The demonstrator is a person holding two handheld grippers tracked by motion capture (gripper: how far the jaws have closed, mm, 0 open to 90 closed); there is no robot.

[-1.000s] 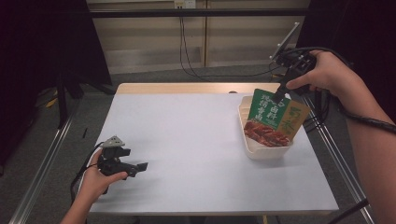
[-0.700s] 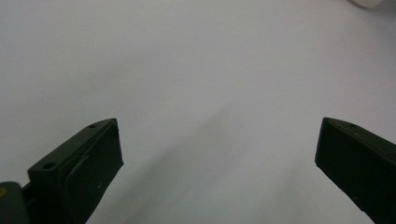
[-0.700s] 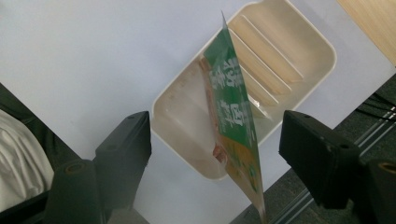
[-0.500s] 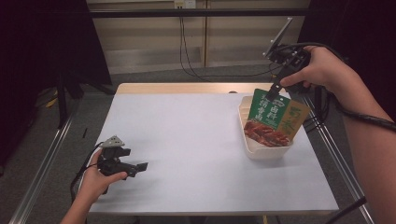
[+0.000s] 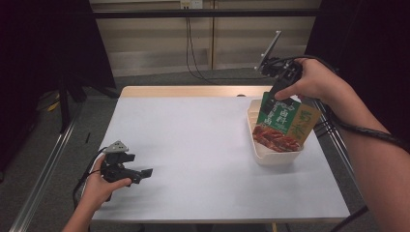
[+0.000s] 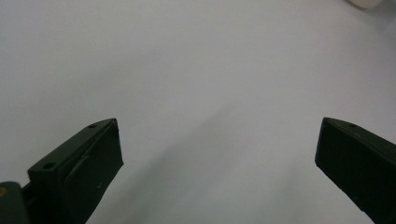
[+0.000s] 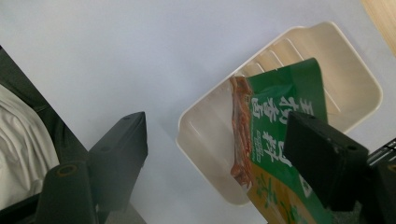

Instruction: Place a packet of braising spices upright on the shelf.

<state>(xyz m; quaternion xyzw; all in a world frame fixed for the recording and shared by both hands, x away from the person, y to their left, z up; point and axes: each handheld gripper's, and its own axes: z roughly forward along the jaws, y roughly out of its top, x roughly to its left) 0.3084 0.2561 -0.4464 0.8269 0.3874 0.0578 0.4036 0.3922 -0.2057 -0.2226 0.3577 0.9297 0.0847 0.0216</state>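
**Packet's in the tub, right hand letting go**

So the green snack packet [image 5: 283,122] is sitting in the cream plastic tub [image 5: 270,155] at the right side of the white table [image 5: 193,145], propped up on a slant with its top edge poking well above the rim. The right gripper [image 5: 276,92] hangs just above that top edge. Its jaws have just been opening, and in the right gripper view they stand wide apart, looking down at the packet [image 7: 285,135] and the tub [image 7: 205,140] with nothing pinched between them. One jaw overlaps the packet in that shot, so I can't fully rule out a light touch, but it reads as released to me.

The left gripper [image 5: 140,172] is parked low near the front left of the table, jaws spread over bare tabletop.

My read: this is the drop-off step, basically done. The next move just needs the right hand to lift clear without snagging the packet's top edge and tipping it out.
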